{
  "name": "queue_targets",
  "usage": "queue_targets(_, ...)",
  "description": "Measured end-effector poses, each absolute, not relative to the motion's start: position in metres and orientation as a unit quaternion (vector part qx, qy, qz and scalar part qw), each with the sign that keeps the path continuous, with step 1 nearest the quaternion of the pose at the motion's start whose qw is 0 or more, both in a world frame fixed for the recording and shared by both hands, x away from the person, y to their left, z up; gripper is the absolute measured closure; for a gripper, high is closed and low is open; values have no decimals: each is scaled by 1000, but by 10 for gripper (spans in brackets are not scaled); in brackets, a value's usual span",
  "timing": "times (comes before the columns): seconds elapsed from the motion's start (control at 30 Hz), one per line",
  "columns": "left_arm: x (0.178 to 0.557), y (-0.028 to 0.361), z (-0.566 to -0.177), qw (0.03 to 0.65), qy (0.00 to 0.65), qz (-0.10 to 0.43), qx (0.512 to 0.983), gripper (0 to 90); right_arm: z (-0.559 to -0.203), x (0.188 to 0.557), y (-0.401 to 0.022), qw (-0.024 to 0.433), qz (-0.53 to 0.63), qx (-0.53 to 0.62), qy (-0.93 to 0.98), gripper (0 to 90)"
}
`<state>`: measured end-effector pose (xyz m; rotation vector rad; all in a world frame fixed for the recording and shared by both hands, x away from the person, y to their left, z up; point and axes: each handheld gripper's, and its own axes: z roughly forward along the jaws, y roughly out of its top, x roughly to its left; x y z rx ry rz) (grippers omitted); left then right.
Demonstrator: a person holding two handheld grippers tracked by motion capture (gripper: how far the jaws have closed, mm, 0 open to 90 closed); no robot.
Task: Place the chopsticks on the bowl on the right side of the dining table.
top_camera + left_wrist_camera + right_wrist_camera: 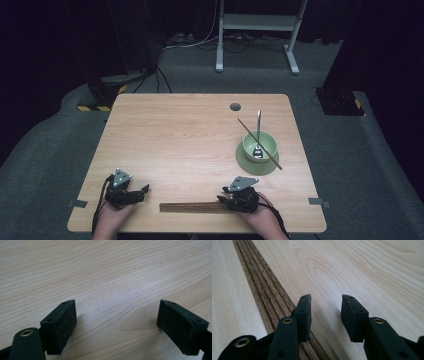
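**Both tools parked at the near edge, chopstick bundle beside the right one**

We have the left tool [142, 190] resting low on the table [190, 135] near the front-left corner. Its jaws are spread wide with bare wood grain between them — nothing held, nothing within reach. We read that as a standby pose: out of the way, ready to assist.

The right tool [223, 194] sits near the front edge toward the right. Its jaws are parted, a moderate gap, gripping nothing. In the right gripper view the bundle of dark chopsticks [265, 293] runs away along the table just beside the tool's one jaw, passing under that jaw's side rather than between the pads. So the tool is alongside the sticks, not around them.

In the high view the bundle lies flat, parallel to the front edge, with its right end at the right tool. We judge the parted jaws and low approach fit a pick of one stick off the pile — but the gap needs to shift sideways over the sticks first.

Further back right, a green bowl [267, 141] stands on a green plate [248, 163]. A spoon [258, 131] leans in the bowl, and one chopstick [258, 143] lies across the rim, tilted. That likely marks the destination — its mate probably comes from the bundle.

Risk as we see it: the sticks lie tight together, so pinching one alone could drag its neighbours.
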<state>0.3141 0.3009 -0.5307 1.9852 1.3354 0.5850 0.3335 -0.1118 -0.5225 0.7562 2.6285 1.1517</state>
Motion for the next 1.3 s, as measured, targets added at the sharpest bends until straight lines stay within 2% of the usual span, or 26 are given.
queue_targets(0.57,314,301,-531,333,511,224,760,163,-521,327,-99,59,398,231,886,604)
queue_targets(0.8,314,301,-531,333,511,224,760,163,-523,332,-107,69,390,243,885,614)
queue_targets(1.3,314,301,-531,332,511,225,760,164,-523,340,-125,91,387,254,882,735)
